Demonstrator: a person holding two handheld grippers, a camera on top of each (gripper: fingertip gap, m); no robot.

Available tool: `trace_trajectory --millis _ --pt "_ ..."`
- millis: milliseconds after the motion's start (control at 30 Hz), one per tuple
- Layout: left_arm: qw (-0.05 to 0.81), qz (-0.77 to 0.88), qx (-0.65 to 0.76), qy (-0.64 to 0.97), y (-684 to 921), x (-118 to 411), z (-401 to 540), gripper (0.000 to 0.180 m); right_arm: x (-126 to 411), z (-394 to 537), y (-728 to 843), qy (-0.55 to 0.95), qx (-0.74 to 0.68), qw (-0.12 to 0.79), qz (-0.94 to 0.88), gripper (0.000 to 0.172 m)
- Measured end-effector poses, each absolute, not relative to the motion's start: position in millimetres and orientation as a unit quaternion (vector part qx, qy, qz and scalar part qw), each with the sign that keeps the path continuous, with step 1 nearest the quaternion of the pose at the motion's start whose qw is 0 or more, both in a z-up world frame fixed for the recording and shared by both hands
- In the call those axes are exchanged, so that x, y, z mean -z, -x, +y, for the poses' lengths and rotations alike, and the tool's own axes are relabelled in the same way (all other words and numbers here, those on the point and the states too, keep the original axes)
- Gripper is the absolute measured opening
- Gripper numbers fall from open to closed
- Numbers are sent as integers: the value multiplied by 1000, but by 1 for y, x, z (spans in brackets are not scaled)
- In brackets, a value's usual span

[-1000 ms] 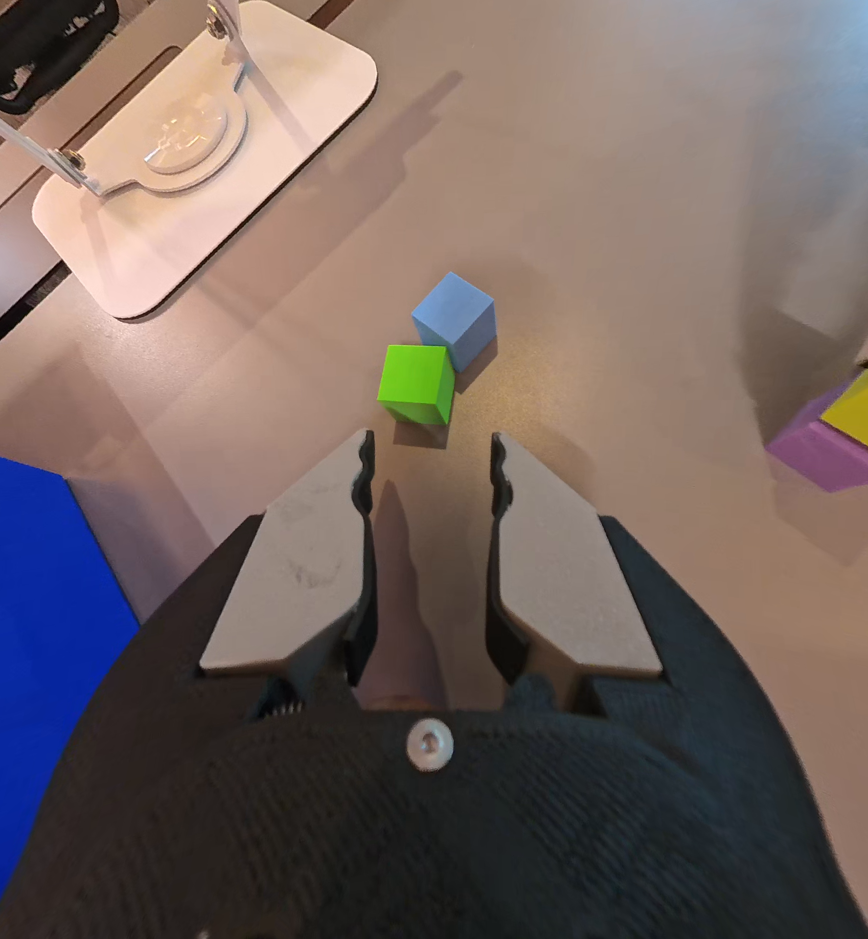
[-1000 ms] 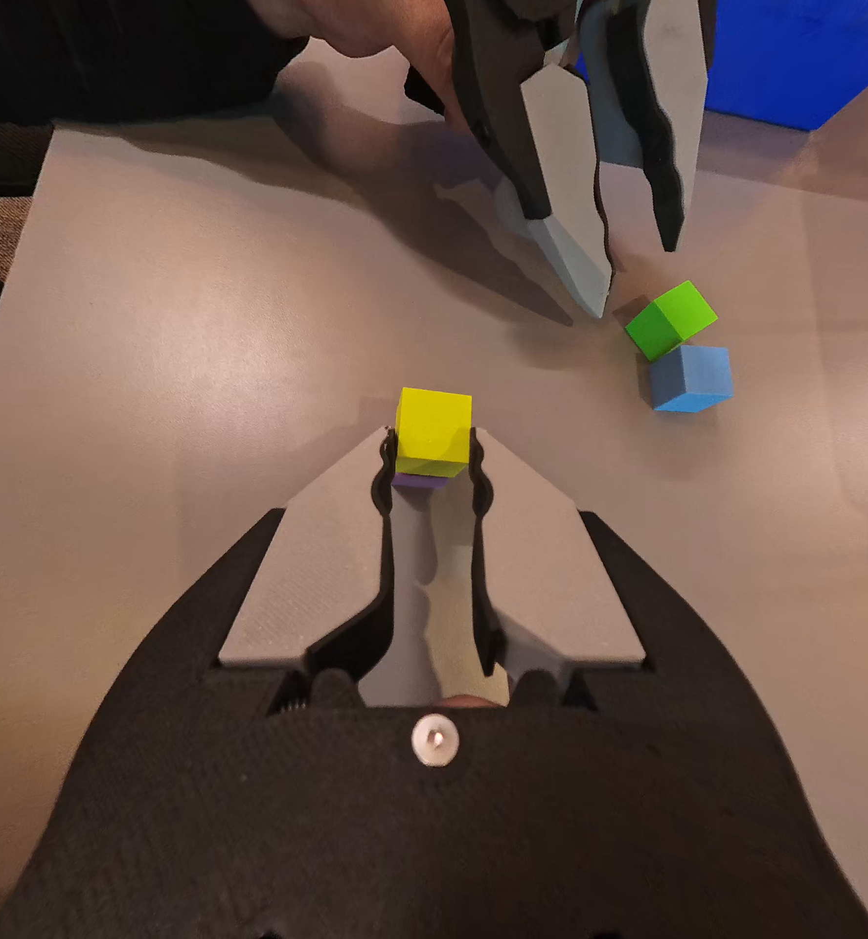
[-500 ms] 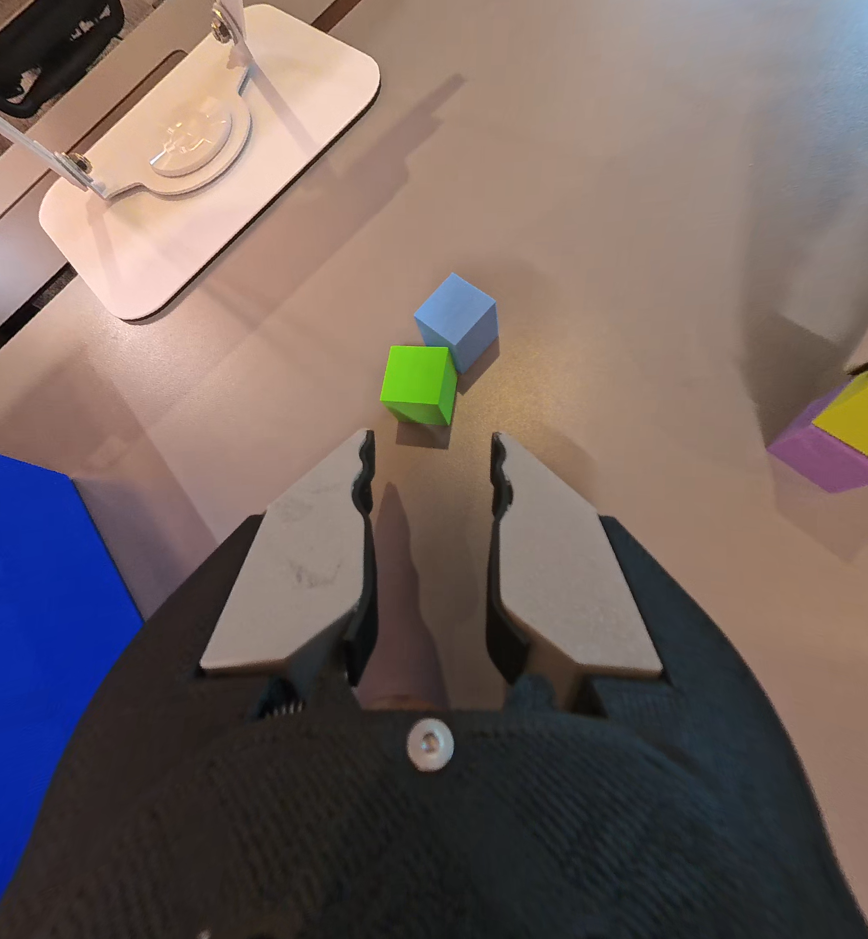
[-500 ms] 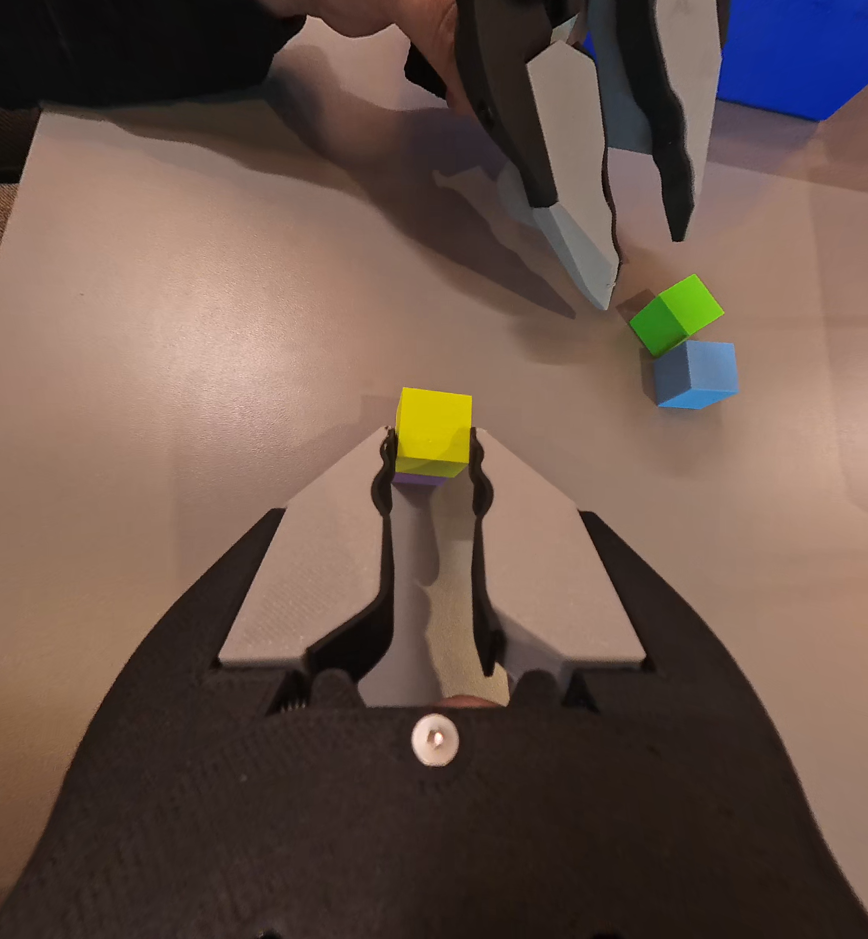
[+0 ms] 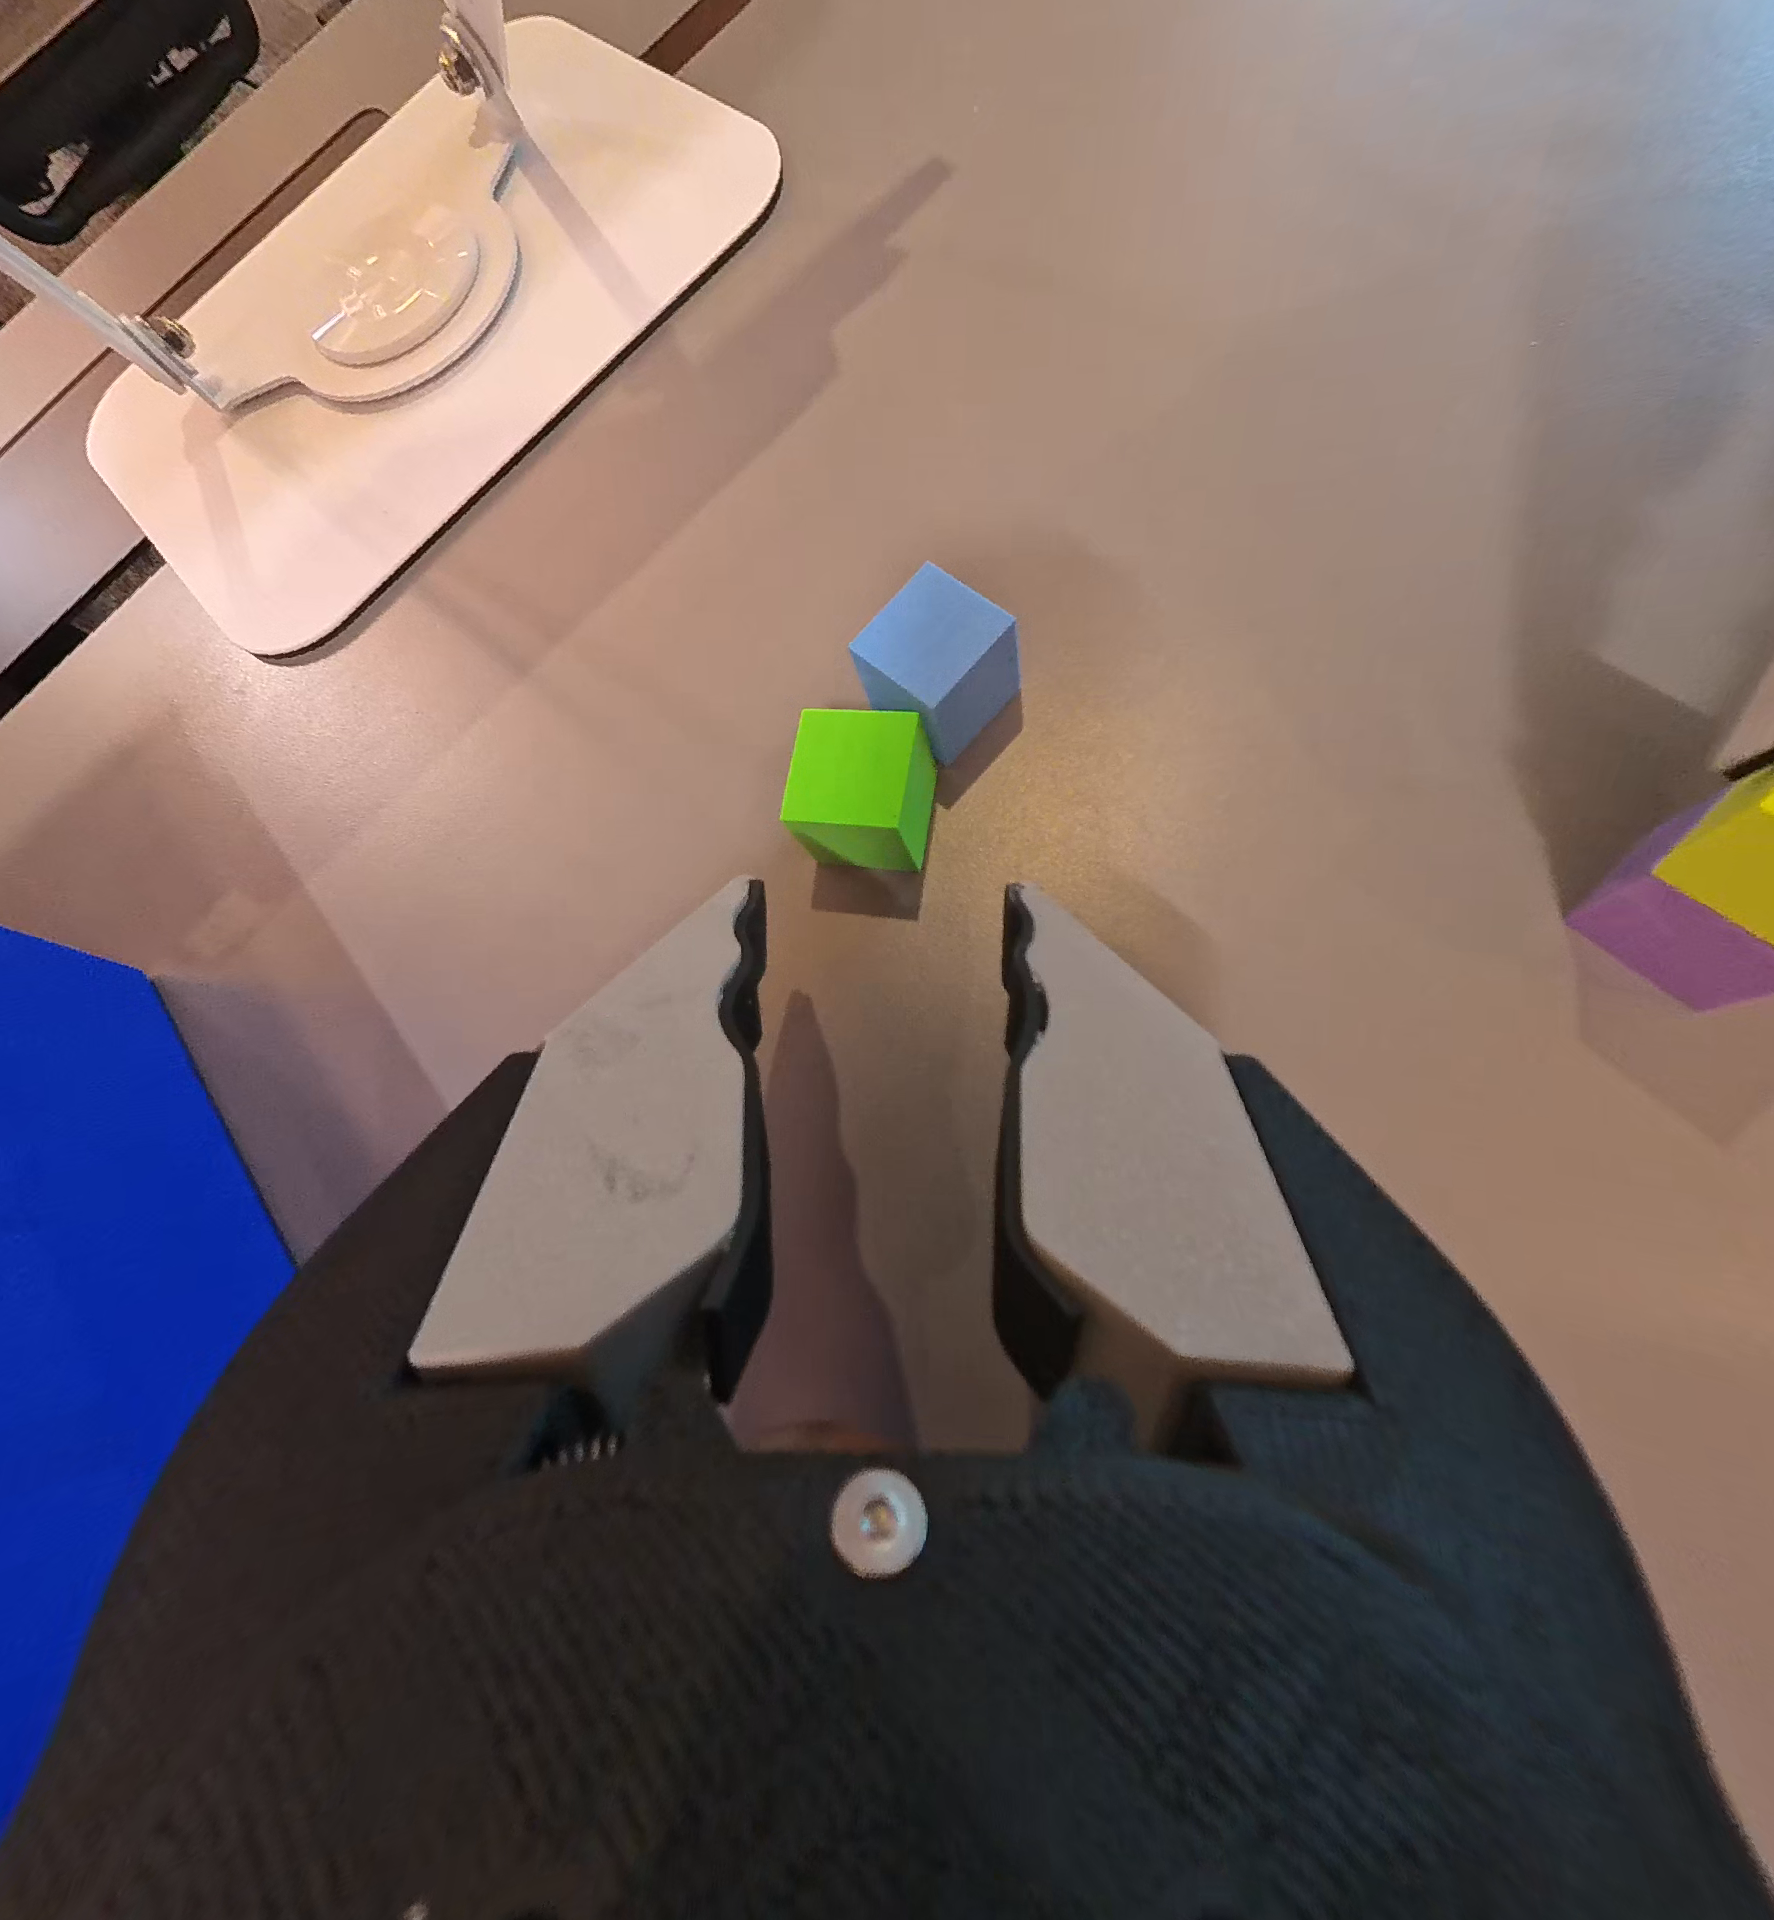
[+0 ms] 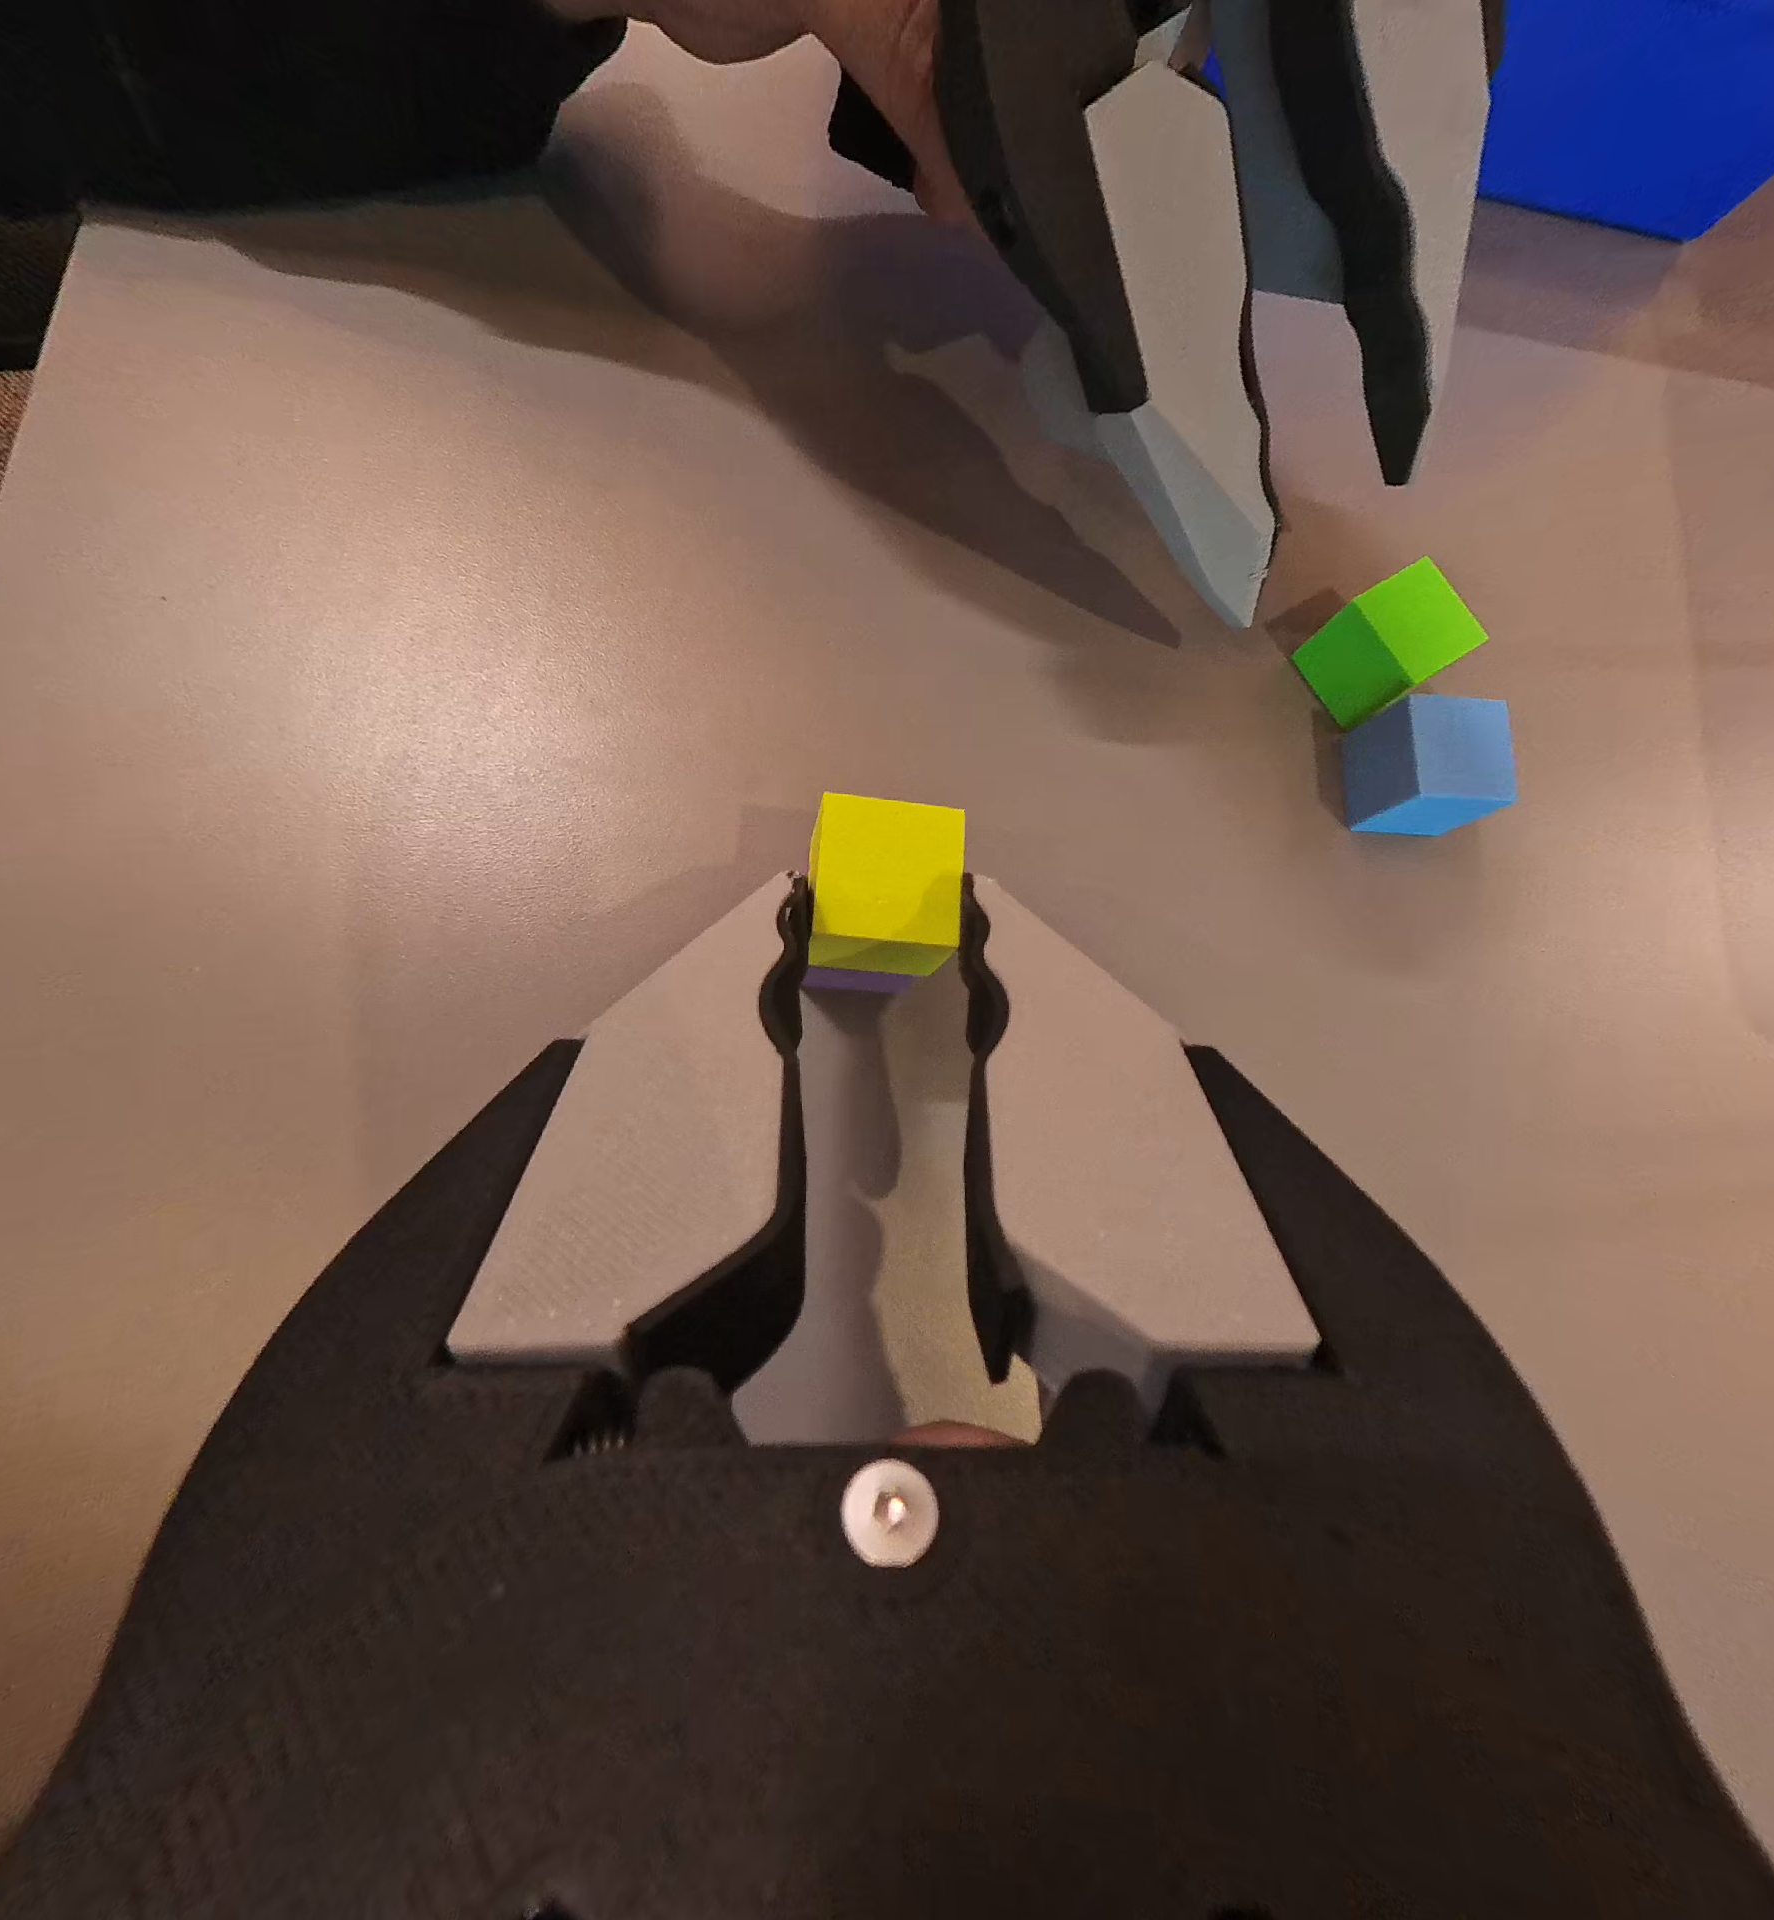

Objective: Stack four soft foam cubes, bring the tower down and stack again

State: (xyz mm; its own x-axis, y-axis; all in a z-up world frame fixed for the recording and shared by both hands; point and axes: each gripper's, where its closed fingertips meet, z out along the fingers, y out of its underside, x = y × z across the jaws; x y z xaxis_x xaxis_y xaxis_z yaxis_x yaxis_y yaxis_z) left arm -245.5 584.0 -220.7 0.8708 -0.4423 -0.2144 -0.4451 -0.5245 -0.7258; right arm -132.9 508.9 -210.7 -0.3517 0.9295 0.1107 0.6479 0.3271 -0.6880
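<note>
- Little has shifted since a second ago: my left gripper [image 5: 881,904] has crept slightly nearer the green cube [image 5: 855,781], fingers spread wide and empty above the table [image 5: 1226,364].
- My right gripper [image 6: 885,914] pinches the yellow cube [image 6: 888,868], both pads pressed on its sides, over the purple cube [image 6: 857,981].
- Green touches the blue cube [image 6: 1428,762], well apart from that pair.
- To seat yellow well, I judge I should square it over purple, open gently, and lift straight away.
- Soft foam may cling or spring.
</note>
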Motion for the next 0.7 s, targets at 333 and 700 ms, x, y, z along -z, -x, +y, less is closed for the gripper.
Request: trace_trajectory --millis 333,700 --pt "416 254 -2 873 245 221 584 43 212 510 133 512 -277 254 -773 26" --pt "416 255 -2 873 245 221 584 43 212 510 134 513 -278 254 -771 26"
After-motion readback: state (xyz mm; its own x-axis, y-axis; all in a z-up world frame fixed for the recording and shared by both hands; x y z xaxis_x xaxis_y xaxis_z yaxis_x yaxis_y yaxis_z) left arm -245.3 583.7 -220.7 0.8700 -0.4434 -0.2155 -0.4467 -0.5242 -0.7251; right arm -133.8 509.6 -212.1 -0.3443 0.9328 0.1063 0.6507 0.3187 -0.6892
